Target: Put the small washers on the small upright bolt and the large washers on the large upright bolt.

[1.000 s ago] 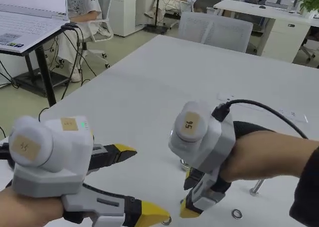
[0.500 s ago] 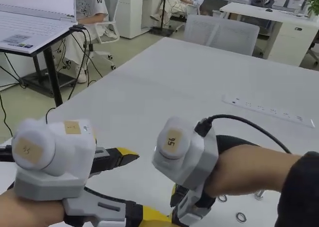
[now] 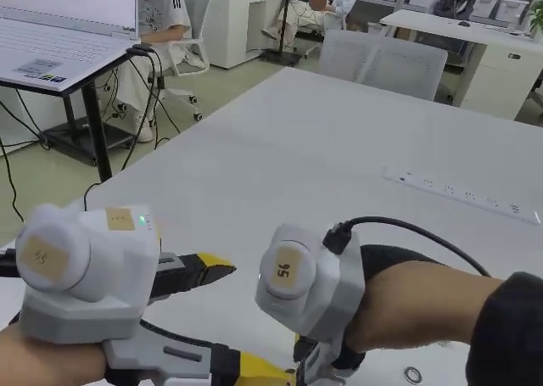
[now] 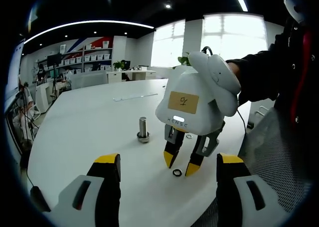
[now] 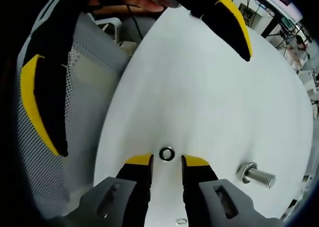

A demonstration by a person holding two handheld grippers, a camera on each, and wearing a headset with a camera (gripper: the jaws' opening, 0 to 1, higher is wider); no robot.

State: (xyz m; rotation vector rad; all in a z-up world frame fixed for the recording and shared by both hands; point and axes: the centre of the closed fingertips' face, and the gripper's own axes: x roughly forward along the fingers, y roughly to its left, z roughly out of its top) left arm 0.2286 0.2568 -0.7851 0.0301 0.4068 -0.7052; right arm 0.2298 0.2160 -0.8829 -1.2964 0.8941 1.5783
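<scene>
Hovering narrowly parted, the right tool (image 5: 166,160) has a small silver metal washer (image 5: 166,153) just ahead of its tips; closing off-centre could flick it away.

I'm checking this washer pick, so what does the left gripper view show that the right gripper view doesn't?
Left gripper view: the right hand-held gripper seen from outside, tips beside the washer, and a power strip. Right gripper view: the left hand-held gripper head-on, jaws wide open. Shared: the washer, the table, the mesh chair, and a bolt, perhaps the same one.
</scene>
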